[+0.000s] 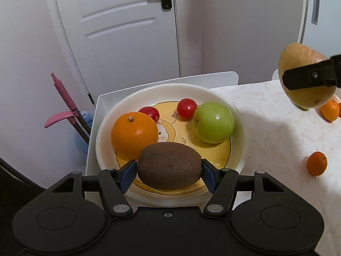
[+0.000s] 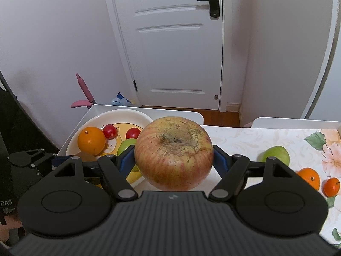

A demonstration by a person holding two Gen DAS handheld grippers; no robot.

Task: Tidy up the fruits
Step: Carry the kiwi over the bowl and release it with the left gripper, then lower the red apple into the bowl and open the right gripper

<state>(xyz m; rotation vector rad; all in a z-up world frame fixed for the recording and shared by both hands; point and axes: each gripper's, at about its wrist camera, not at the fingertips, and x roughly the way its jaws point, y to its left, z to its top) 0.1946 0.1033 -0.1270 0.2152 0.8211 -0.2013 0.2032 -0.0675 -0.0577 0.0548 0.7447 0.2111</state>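
Note:
My left gripper [image 1: 169, 171] is shut on a brown kiwi [image 1: 169, 165] and holds it over the near rim of a white plate with a yellow centre [image 1: 238, 153]. On the plate lie an orange [image 1: 134, 134], two red tomatoes [image 1: 186, 108], and a green apple [image 1: 214, 125]. My right gripper [image 2: 173, 161] is shut on a large red-yellow apple [image 2: 173, 153], held above the table right of the plate [image 2: 125, 115]. That apple also shows at the right edge of the left wrist view [image 1: 302, 74].
The plate sits in a white tray [image 1: 100, 104] at the table's left end. Loose on the floral tablecloth are a green fruit [image 2: 277, 154] and small oranges [image 2: 310, 177] [image 2: 331, 186] [image 1: 317, 163]. A second white tray [image 2: 294, 122] stands at the back right. A door and pink mop are behind.

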